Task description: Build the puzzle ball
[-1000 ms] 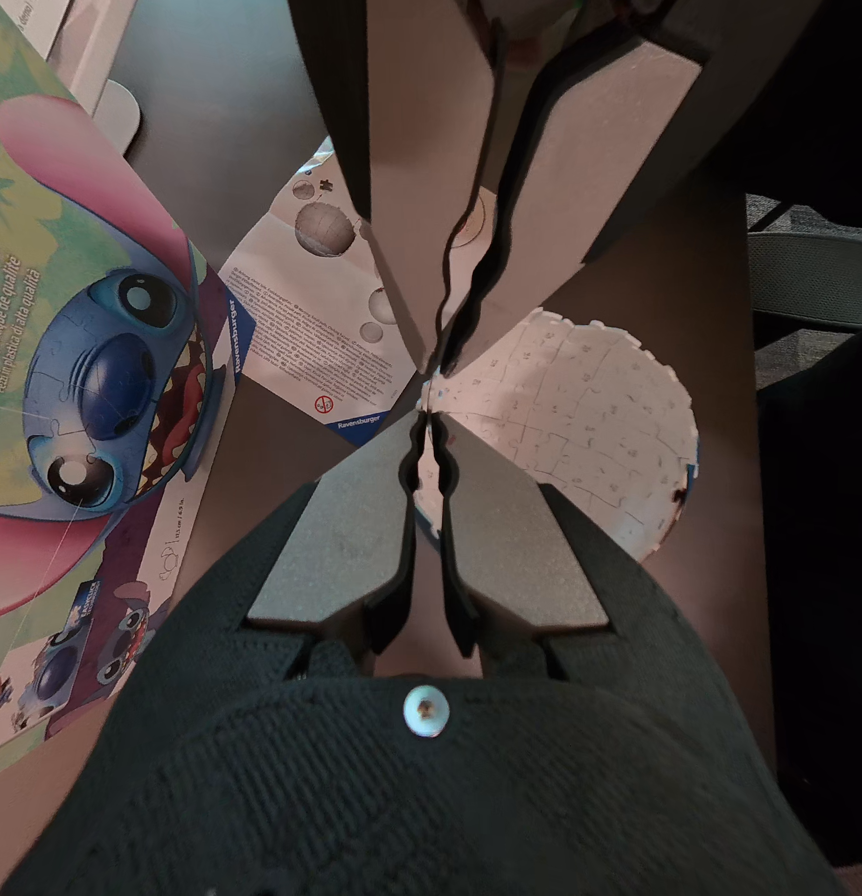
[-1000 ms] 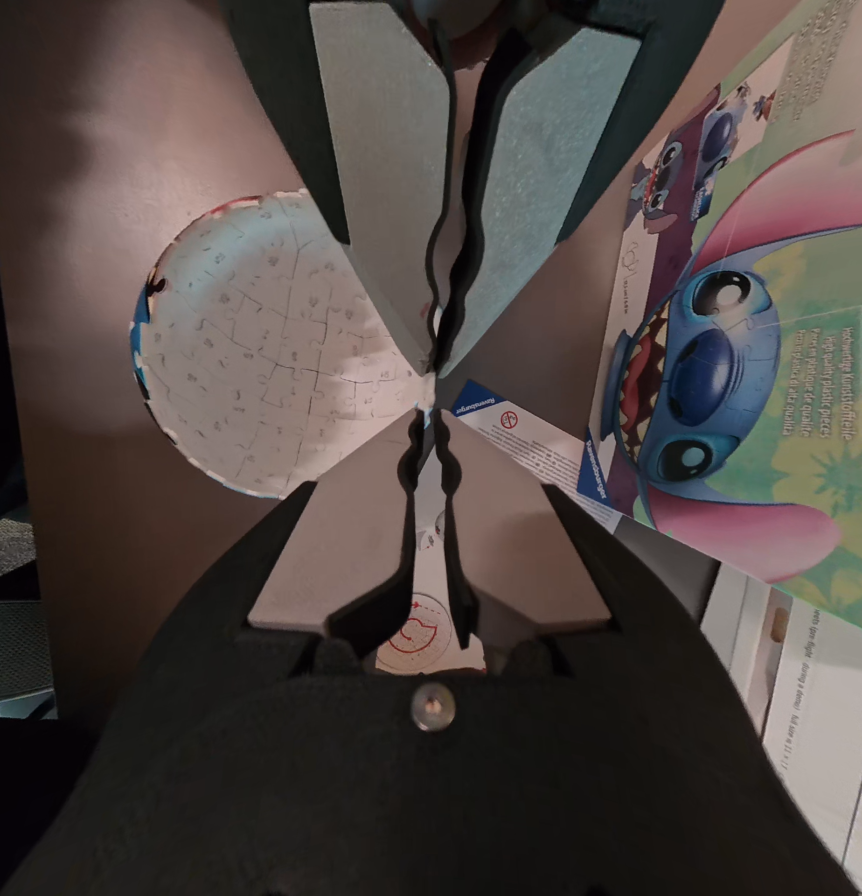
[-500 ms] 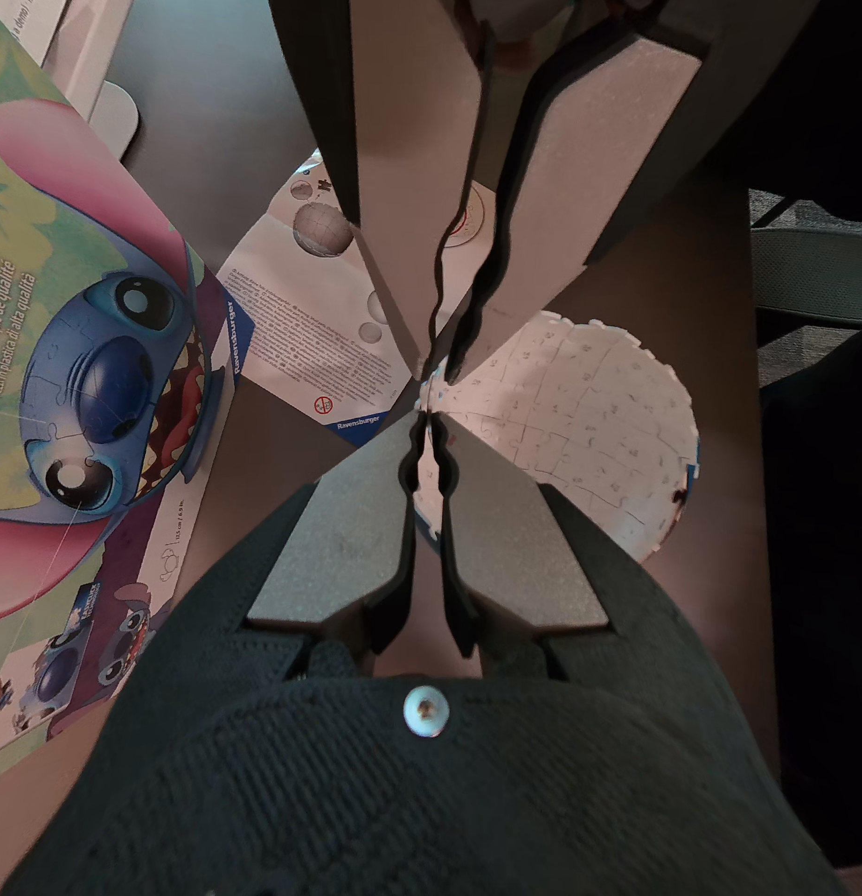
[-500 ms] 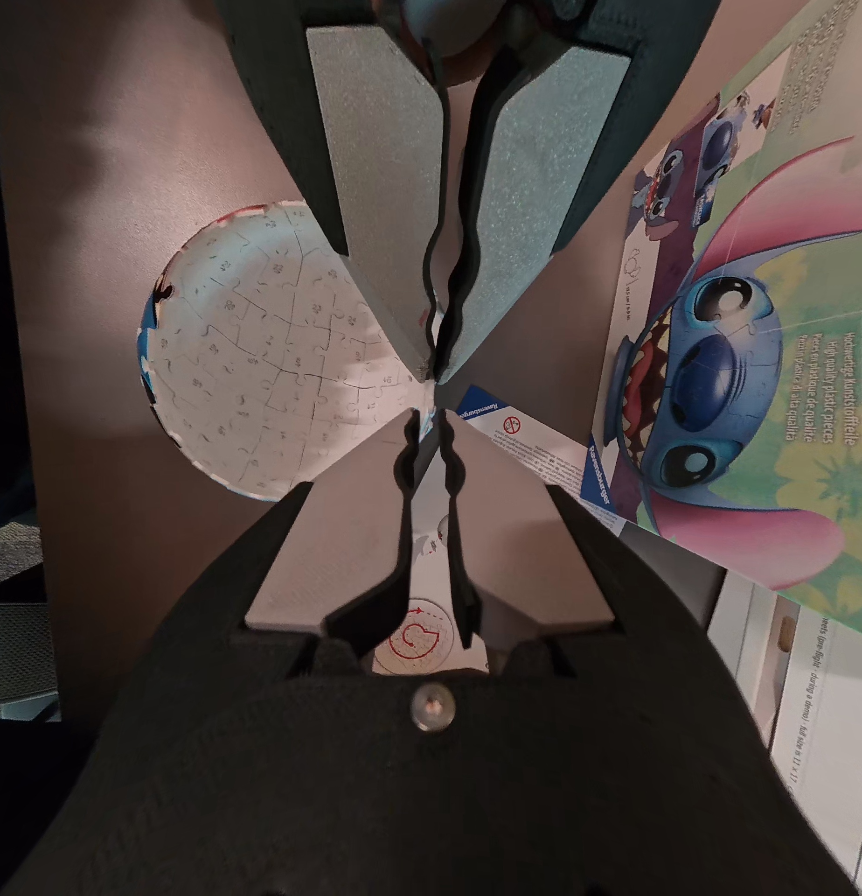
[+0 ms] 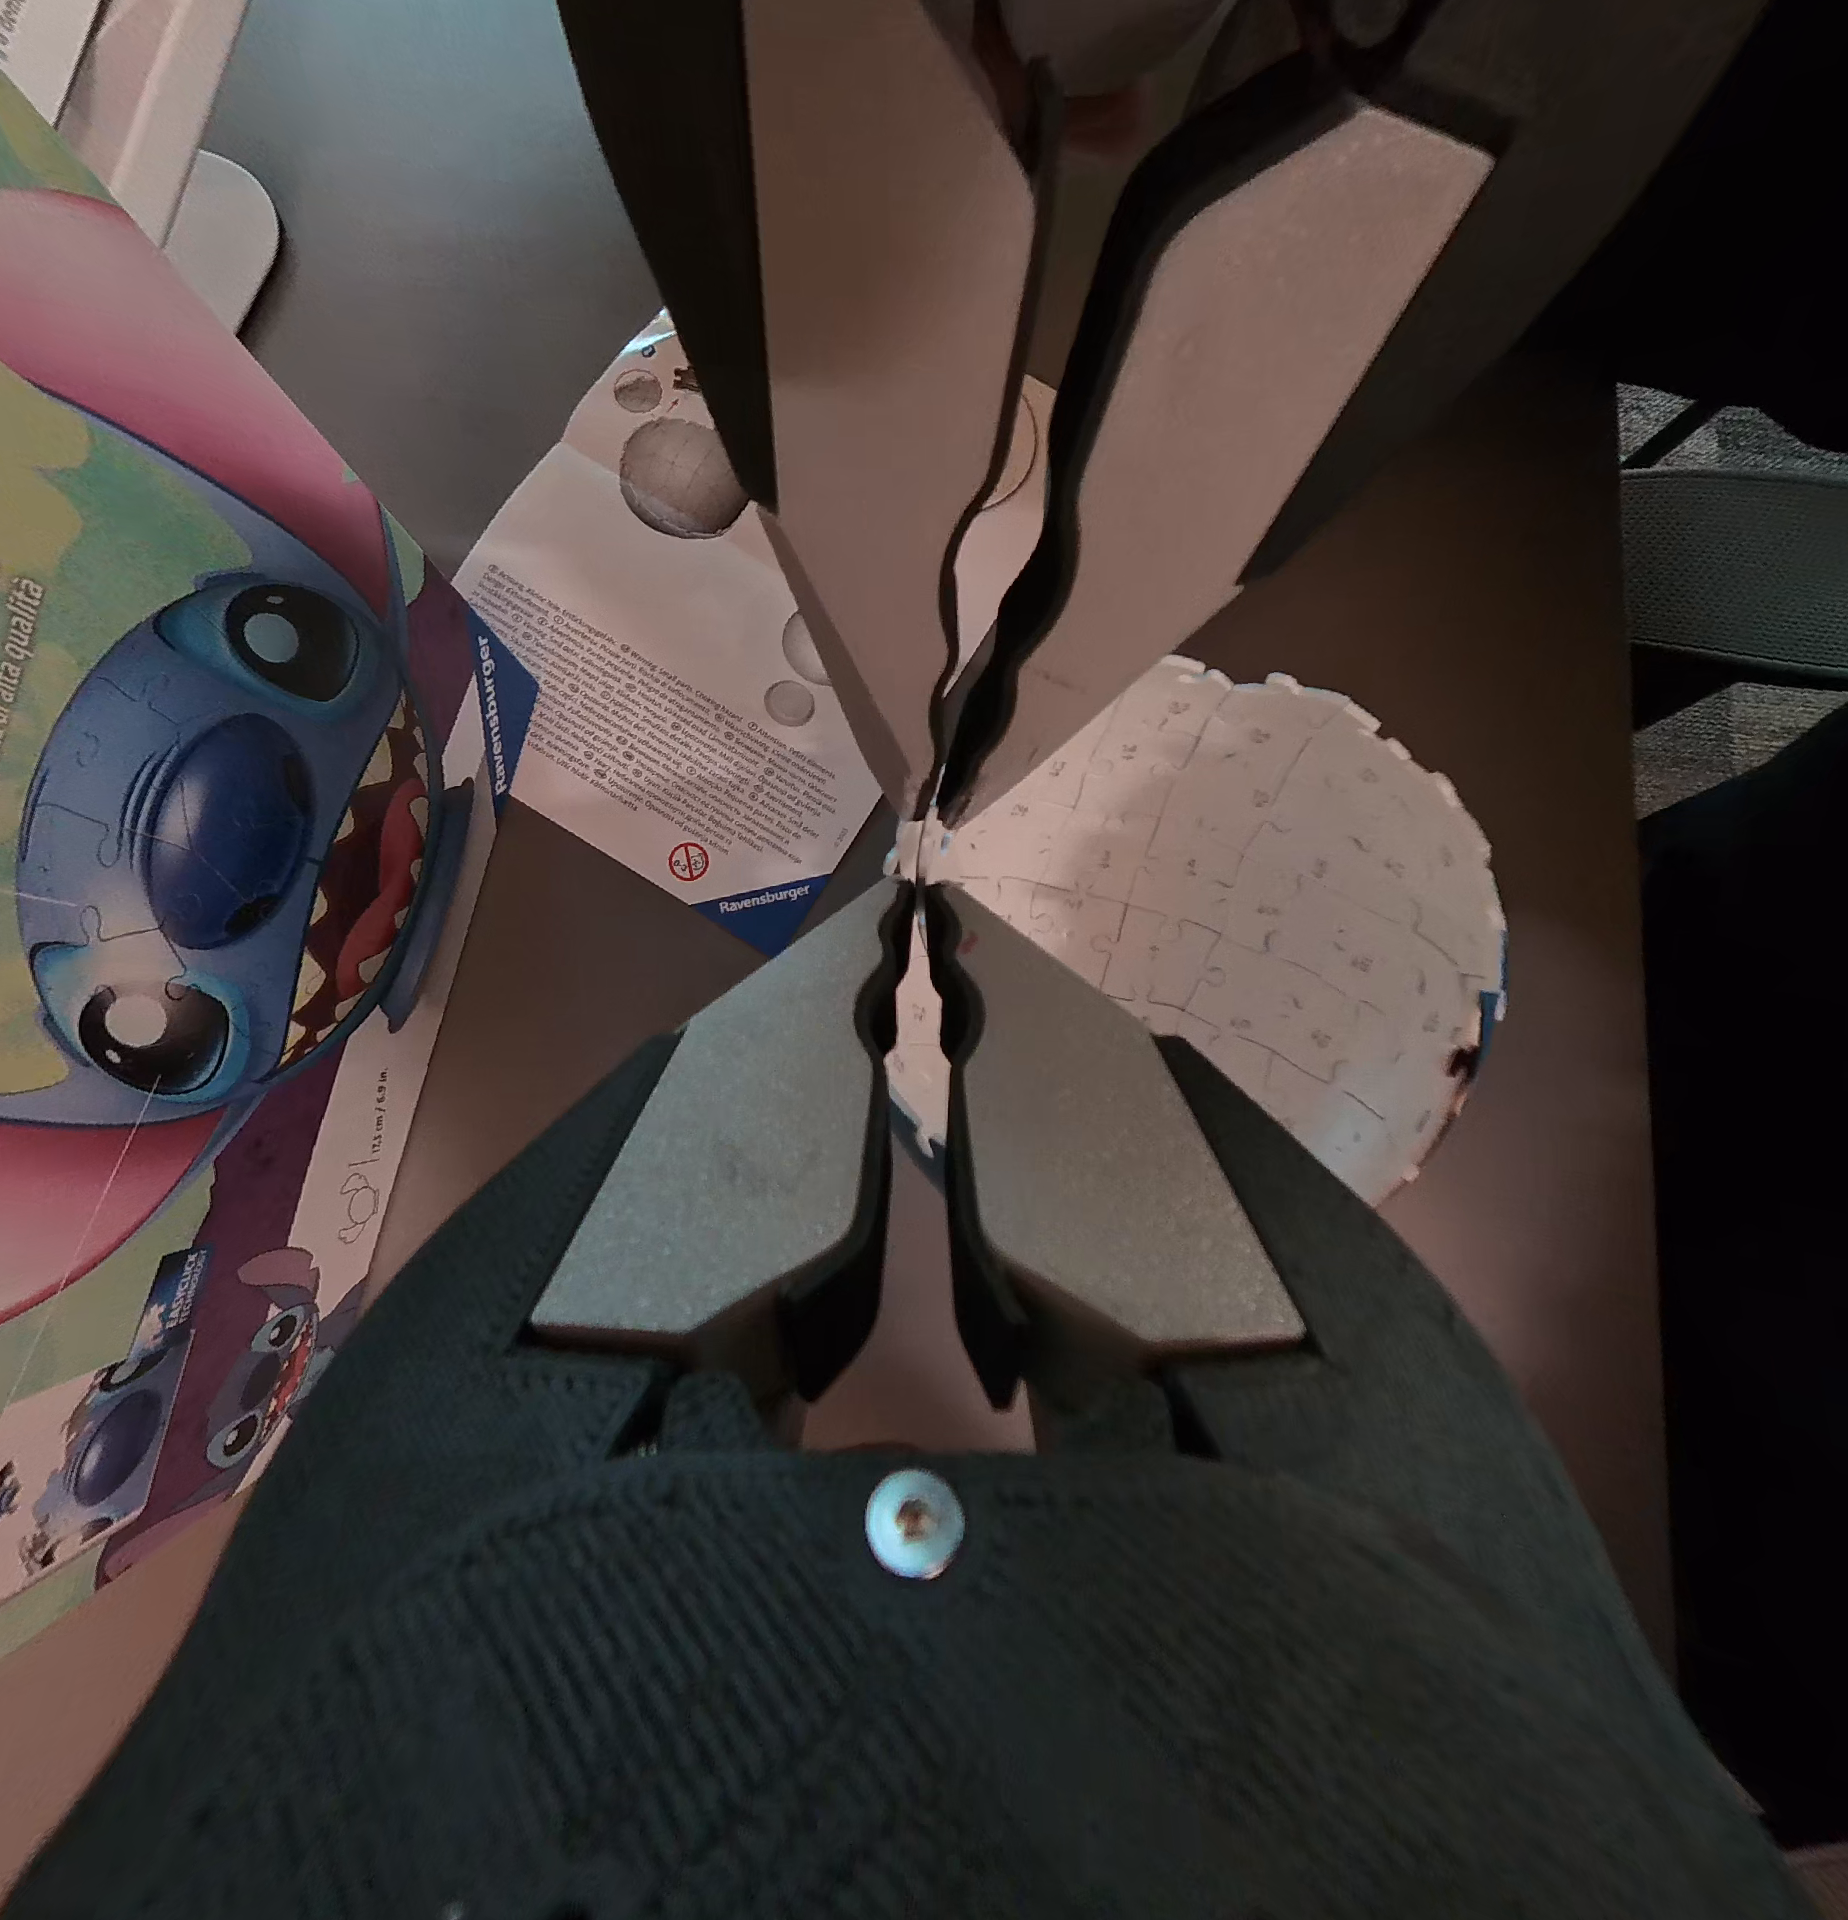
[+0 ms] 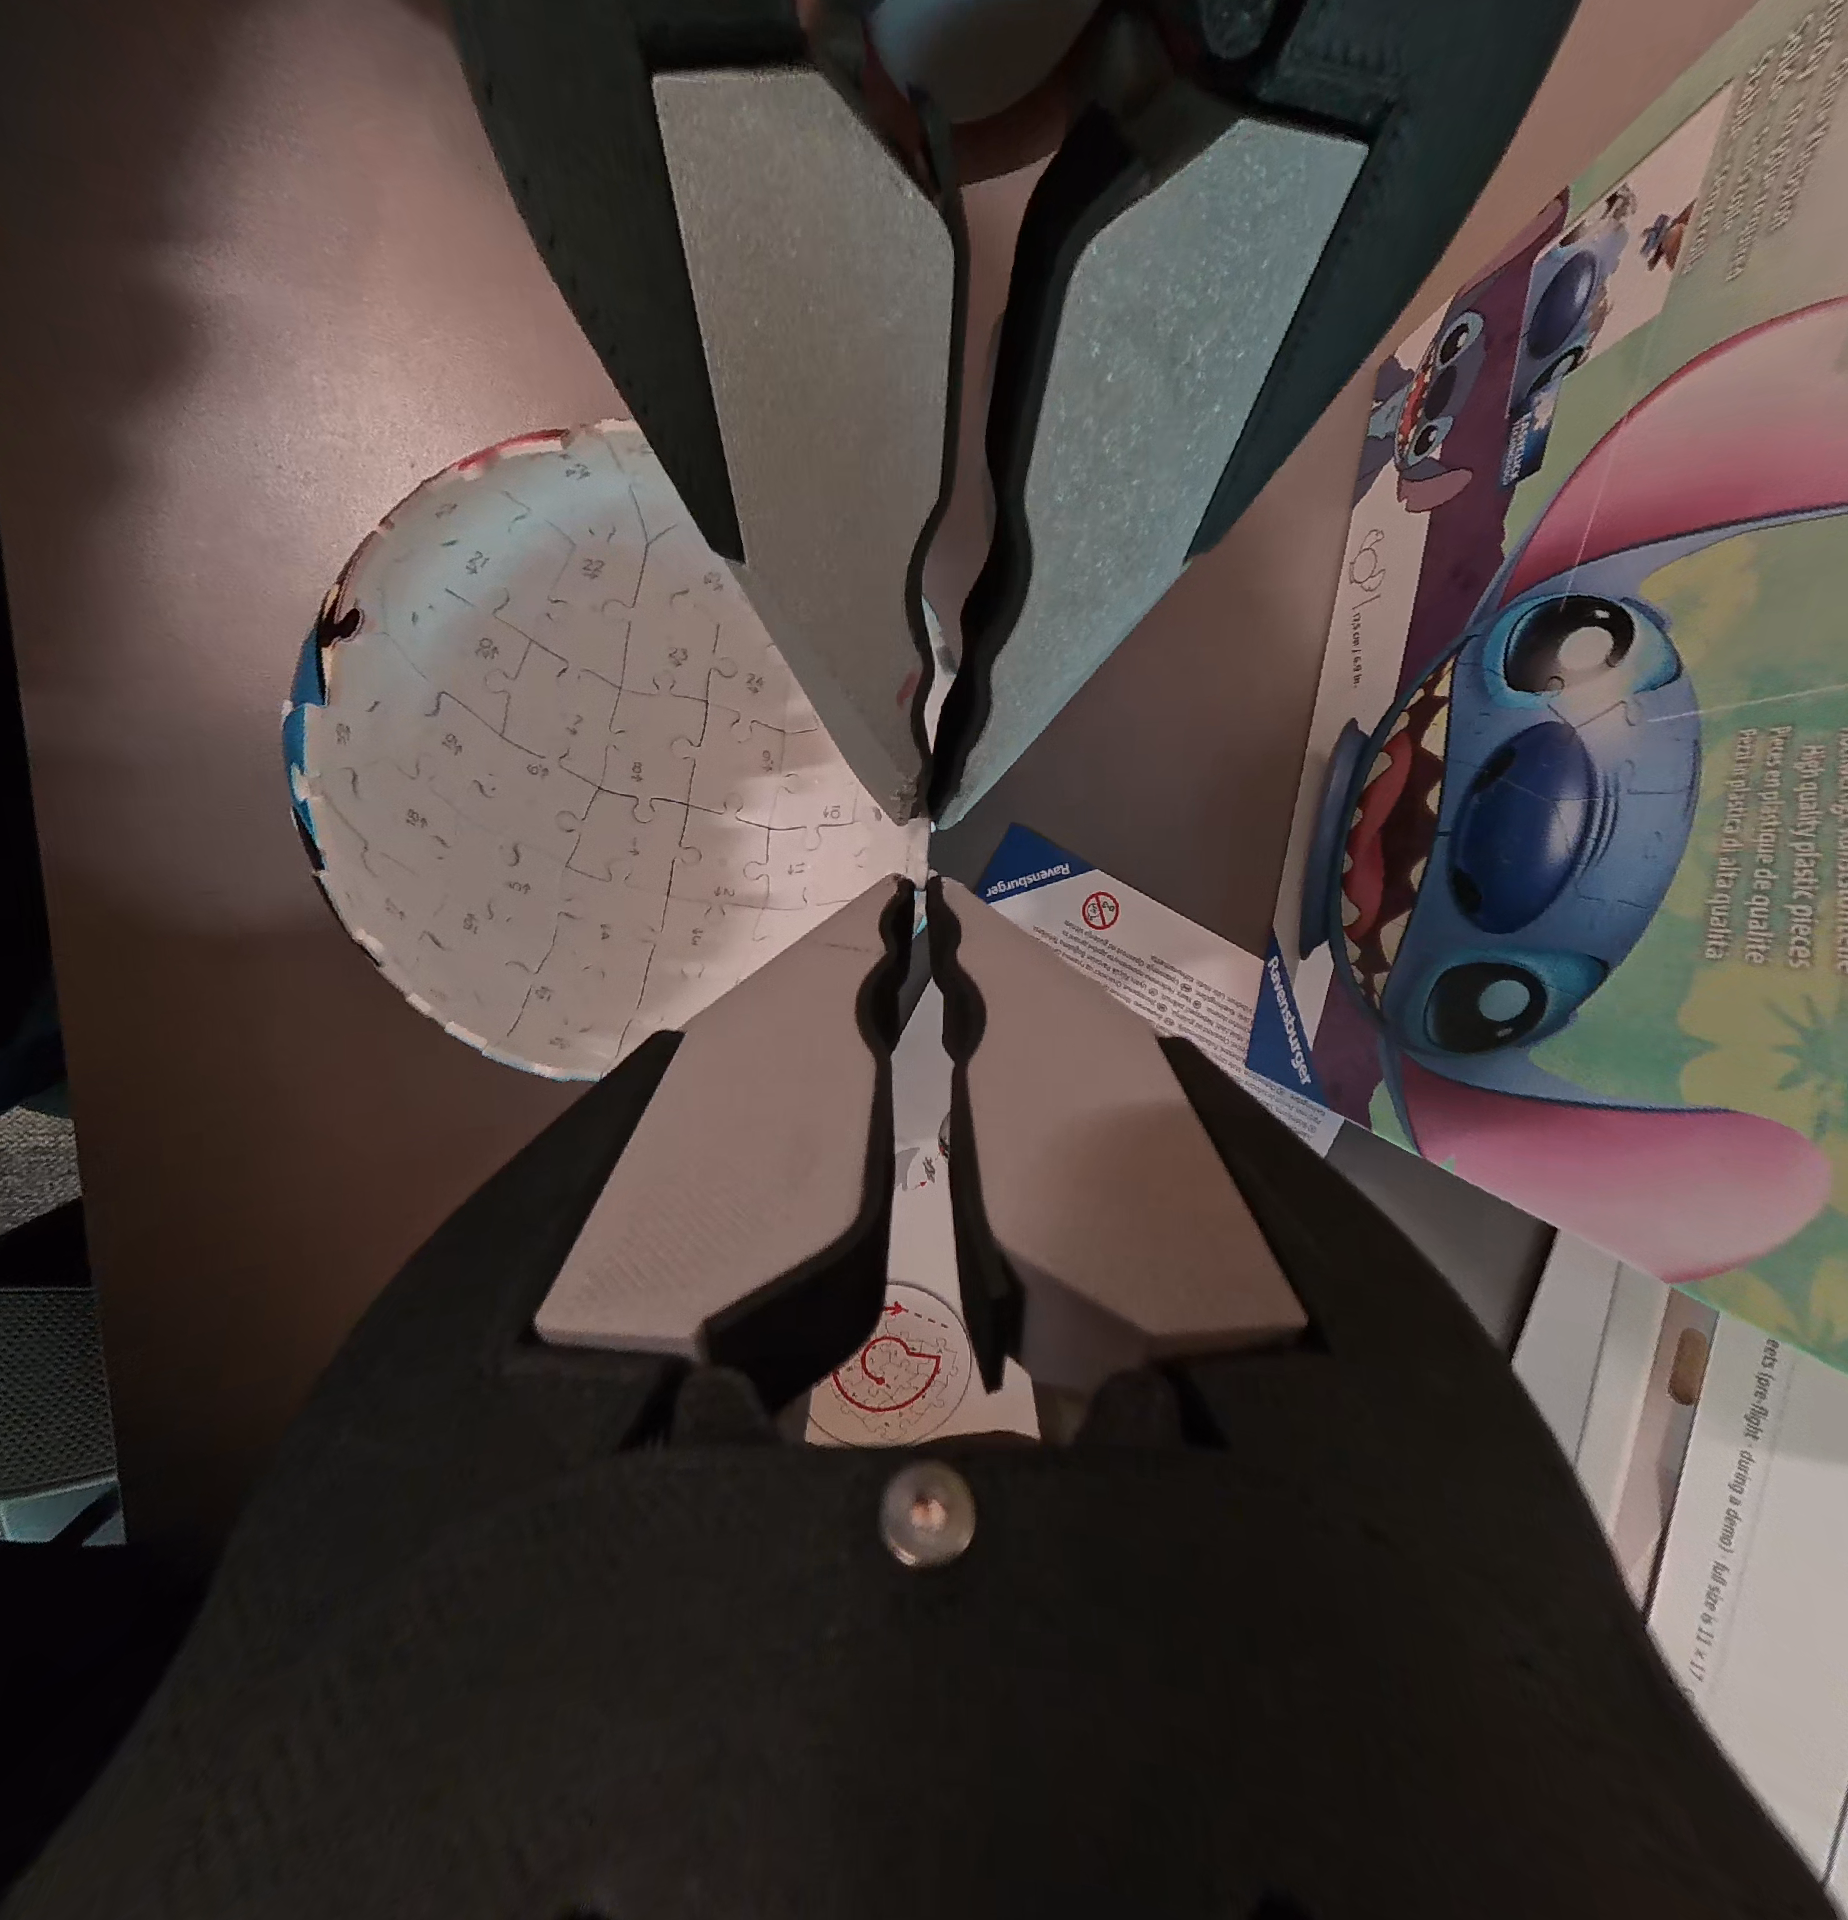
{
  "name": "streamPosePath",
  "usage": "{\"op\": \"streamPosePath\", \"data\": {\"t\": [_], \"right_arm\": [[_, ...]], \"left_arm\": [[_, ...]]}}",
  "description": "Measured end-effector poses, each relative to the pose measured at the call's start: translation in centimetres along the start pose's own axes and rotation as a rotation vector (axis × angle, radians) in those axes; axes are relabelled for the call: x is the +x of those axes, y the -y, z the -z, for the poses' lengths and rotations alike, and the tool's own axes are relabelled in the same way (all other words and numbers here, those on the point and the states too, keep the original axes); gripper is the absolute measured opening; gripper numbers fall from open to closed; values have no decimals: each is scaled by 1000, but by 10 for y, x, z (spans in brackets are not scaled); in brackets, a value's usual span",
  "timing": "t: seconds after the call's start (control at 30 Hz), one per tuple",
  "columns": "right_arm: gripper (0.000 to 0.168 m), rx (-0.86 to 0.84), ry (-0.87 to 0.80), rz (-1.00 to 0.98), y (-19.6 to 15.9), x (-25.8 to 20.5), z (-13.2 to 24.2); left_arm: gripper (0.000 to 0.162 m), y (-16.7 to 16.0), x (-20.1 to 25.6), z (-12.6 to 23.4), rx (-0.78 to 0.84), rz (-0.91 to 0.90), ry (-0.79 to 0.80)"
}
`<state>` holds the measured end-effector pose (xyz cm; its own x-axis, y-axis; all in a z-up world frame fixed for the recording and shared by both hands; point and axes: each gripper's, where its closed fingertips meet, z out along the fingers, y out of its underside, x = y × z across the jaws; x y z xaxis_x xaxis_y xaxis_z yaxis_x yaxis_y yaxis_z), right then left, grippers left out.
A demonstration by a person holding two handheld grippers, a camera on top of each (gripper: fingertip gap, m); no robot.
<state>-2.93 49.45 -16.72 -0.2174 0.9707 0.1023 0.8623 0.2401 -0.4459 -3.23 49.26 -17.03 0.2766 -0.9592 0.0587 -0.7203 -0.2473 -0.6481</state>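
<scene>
The half-built puzzle ball (image 5: 1263, 883) lies open side up on the brown table, its white numbered inside showing; it also shows in the right wrist view (image 6: 546, 769). My left gripper (image 5: 915, 899) and right gripper (image 6: 920, 883) meet tip to tip just above the ball's rim. A small white puzzle piece (image 5: 915, 844) sits pinched where the tips meet, and both grippers are shut on it. In the left wrist view the right gripper (image 5: 935, 800) comes down from the top. In the right wrist view the left gripper (image 6: 930, 810) does the same.
The puzzle box (image 5: 172, 831) with a blue cartoon face lies flat beside the ball, also in the right wrist view (image 6: 1626, 831). A white instruction sheet (image 5: 671, 707) lies between box and ball. A table edge and a grey chair (image 5: 1751, 571) are on the ball's far side. The tips of both grippers are at nearly the same place.
Both grippers stay shut, tip to tip. The right gripper has shifted slightly, so the half ball sits a little lower and larger in its view.
</scene>
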Motion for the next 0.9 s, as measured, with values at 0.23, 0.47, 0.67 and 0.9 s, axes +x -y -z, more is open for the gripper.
{"op": "streamPosePath", "data": {"t": [0.23,0.47,0.67,0.9], "right_arm": [[0,16,0,-5,2,0,3],[0,19,3,-10,2,0,2],[0,15,5,-8,2,0,2],[0,16,4,-14,3,0,0]], "left_arm": [[0,1,0,2,10,4,-4],[0,1,0,1,5,5,-3],[0,0,0,1,3,5,-7],[2,-2,0,0,-6,10,-13]]}}
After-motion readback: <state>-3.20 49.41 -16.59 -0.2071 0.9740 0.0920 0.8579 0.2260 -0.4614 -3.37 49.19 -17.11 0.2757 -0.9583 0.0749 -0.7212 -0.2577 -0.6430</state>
